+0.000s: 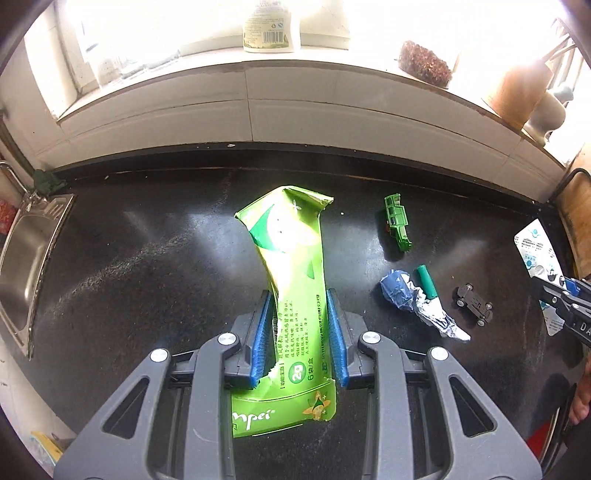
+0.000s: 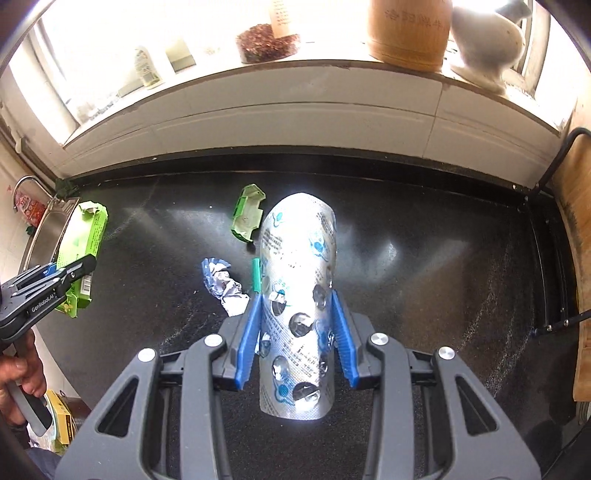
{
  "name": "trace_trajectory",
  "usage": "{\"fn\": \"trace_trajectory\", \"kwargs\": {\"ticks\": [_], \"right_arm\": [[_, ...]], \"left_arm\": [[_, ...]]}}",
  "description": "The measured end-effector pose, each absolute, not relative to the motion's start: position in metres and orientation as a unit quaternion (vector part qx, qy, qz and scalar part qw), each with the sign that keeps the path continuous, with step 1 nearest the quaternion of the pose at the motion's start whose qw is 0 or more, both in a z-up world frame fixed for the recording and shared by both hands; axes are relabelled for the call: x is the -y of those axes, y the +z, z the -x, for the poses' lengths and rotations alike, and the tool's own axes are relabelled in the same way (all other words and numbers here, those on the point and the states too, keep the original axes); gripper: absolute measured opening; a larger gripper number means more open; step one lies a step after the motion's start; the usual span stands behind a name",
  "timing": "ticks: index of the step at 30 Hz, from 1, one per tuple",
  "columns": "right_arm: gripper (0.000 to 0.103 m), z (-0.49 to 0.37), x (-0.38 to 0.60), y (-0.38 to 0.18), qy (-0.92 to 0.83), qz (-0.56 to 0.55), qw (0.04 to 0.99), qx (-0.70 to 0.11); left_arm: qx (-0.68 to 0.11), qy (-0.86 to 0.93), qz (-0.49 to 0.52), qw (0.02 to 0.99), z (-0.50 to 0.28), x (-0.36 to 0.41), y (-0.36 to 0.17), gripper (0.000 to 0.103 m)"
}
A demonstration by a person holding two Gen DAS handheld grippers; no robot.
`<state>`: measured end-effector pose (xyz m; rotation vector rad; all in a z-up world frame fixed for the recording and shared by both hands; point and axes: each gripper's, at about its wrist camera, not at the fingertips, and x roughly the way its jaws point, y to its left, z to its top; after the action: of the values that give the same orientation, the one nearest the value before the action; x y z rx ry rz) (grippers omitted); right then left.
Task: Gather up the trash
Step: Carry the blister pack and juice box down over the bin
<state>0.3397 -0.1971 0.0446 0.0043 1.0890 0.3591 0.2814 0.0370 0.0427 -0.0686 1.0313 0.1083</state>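
My left gripper [image 1: 297,306] is shut on a flattened green carton [image 1: 291,280] and holds it above the black counter [image 1: 147,266]; the carton also shows in the right wrist view [image 2: 79,251]. My right gripper [image 2: 297,306] is shut on a silver blister pack [image 2: 297,295] with emptied pockets; the pack also shows at the right edge of the left wrist view [image 1: 535,254]. On the counter lie a crumpled blue and silver foil wrapper [image 1: 417,299] [image 2: 223,284] and a small green cylinder [image 1: 426,282].
A green toy truck [image 1: 398,221] [image 2: 246,214] and a small black toy car chassis [image 1: 474,304] lie on the counter. A steel sink [image 1: 26,266] is at the left. Jars and a bottle [image 1: 271,26] stand on the windowsill. A wooden board [image 2: 580,258] is at the right.
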Motion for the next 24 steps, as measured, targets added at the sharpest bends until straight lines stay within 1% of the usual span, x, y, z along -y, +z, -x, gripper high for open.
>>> {"fn": "trace_trajectory", "kwargs": {"ticks": [9, 15, 20, 24], "right_arm": [[0.038, -0.331, 0.195, 0.051, 0.185, 0.000, 0.843, -0.506], [0.038, -0.326, 0.181, 0.055, 0.210, 0.009, 0.838, -0.504], [0.039, -0.314, 0.129, 0.070, 0.278, 0.027, 0.825, -0.491], [0.040, -0.291, 0.052, 0.081, 0.365, 0.058, 0.797, -0.477]], "left_arm": [[-0.483, 0.072, 0.030, 0.872, -0.254, -0.045, 0.050, 0.028], [-0.478, 0.094, 0.048, 0.872, -0.233, -0.060, 0.053, 0.028], [-0.467, 0.128, 0.063, 0.873, -0.202, -0.087, 0.059, 0.028], [-0.459, 0.178, 0.093, 0.865, -0.157, -0.129, 0.061, 0.029]]}}
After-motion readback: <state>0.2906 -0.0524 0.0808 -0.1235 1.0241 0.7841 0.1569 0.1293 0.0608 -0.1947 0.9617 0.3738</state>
